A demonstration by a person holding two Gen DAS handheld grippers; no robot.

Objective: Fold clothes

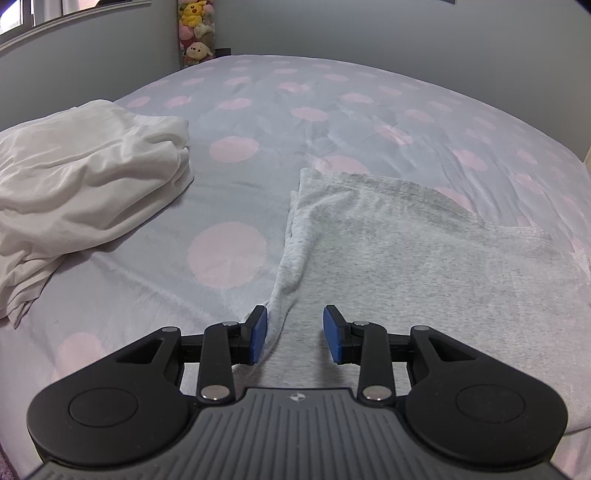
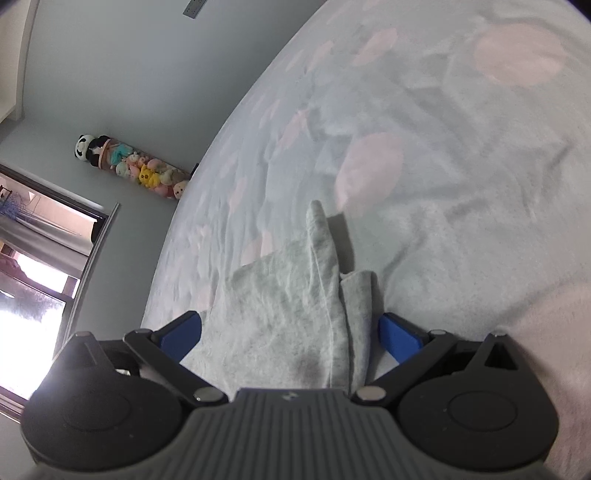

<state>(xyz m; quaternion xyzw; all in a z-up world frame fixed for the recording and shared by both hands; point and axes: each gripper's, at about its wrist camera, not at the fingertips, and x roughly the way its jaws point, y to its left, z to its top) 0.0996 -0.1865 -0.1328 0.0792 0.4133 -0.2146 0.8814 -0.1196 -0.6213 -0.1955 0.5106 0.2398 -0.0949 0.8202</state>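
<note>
A light grey garment (image 1: pixel 406 258) lies spread on the bed, its left edge rolled into a narrow fold that runs toward me. My left gripper (image 1: pixel 295 330) hovers low over that near edge. Its blue pads stand apart, the left one beside the rolled fold, and neither presses on the cloth. In the right wrist view the same grey garment (image 2: pixel 288 295) shows a doubled-over edge with a pointed corner sticking up. My right gripper (image 2: pixel 291 334) is wide open, with the folded edge lying between its jaws, untouched by the pads.
A folded white garment (image 1: pixel 81 177) lies in a pile at the left of the bed. The bed cover (image 1: pixel 236 184) is grey with pink dots and wrinkled. Plush toys (image 1: pixel 195 29) hang in the far corner, and a window (image 2: pixel 37 277) is at the left.
</note>
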